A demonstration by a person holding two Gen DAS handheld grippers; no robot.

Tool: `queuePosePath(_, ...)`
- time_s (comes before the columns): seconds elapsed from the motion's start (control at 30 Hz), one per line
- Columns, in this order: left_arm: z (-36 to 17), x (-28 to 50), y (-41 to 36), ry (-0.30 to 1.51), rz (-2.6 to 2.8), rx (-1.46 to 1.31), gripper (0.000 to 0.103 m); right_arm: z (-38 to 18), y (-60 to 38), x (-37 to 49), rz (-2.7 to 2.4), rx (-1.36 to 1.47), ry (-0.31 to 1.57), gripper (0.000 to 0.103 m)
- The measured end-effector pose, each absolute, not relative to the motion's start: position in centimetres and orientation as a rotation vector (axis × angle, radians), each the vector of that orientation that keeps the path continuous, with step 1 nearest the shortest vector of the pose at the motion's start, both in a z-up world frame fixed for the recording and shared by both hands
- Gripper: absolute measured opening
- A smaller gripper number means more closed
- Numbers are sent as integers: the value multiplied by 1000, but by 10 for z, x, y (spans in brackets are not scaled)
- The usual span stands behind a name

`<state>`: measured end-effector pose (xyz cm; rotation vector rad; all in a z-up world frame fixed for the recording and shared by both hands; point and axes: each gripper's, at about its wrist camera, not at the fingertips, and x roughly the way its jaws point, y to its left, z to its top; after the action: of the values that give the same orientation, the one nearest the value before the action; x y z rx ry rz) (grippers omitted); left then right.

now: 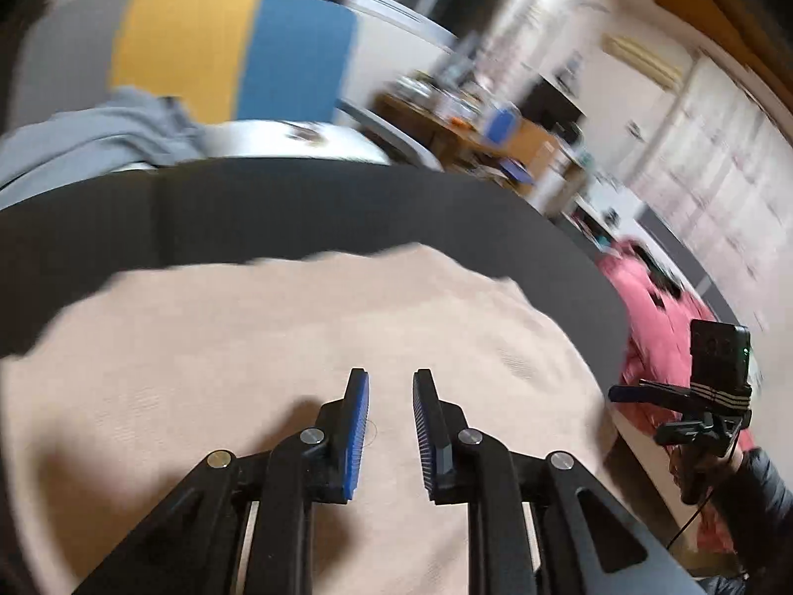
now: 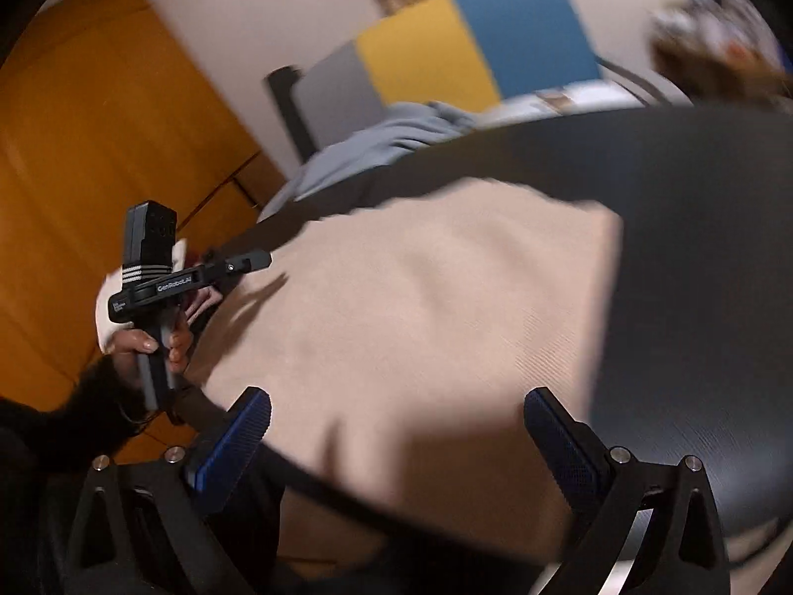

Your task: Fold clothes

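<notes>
From my left wrist, the left gripper (image 1: 390, 386) hung over the beige garment (image 1: 297, 357), its blue pads a narrow gap apart with nothing between them; the cloth lay under the fingers, not in them. The garment was spread on the dark table (image 1: 322, 208) and filled the lower half of the view, its far edge running roughly side to side ahead of my fingertips. Beyond the table a grey-blue garment (image 1: 99, 134) was heaped below a cushion of grey, yellow and blue panels (image 1: 233, 44). Off to the right a pink garment (image 1: 654, 327) lay past the table's edge, and in front of it I could see my right gripper (image 1: 629, 391) from the side, held in my right hand (image 1: 694, 471); from there I could not tell how its jaws stood.

From my right wrist, the right gripper (image 2: 396, 421) stood wide open and empty above the near part of the same beige garment (image 2: 421, 297). The cloth stretched away and to the left, its long axis seemingly running from a square corner at the upper right towards the left gripper (image 2: 248, 260), which my left hand (image 2: 148, 342) held at the garment's left edge. The table (image 2: 694, 248) showed bare to the right.

I judged the next fold would turn on the garment's nearest border: my left gripper was already right at its side of the cloth, nearer than the right, whose jaws straddled the lower edge without touching.
</notes>
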<state>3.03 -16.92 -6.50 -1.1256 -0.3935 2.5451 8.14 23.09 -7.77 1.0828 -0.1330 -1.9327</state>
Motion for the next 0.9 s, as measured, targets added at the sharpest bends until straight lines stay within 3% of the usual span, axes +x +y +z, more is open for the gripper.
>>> queuePosePath(0.27,-84,-4,-92,-306,2382,-1150,18,-109,253,78,-1840,1134,-221,103)
queuePosePath(0.6,-87,-7,-53,-162,2304,-1138,20,-99,238,48,-1577,1094,-273,103)
queuePosePath(0.7,-102,-11,-42,-71,2257,-1207,21,-107,227,53,-1354,1203,-171,103)
queuePosePath(0.9,-109,-18,-42,-159,2297,-1204,22,-141,213,85,-1085,1476,145,103)
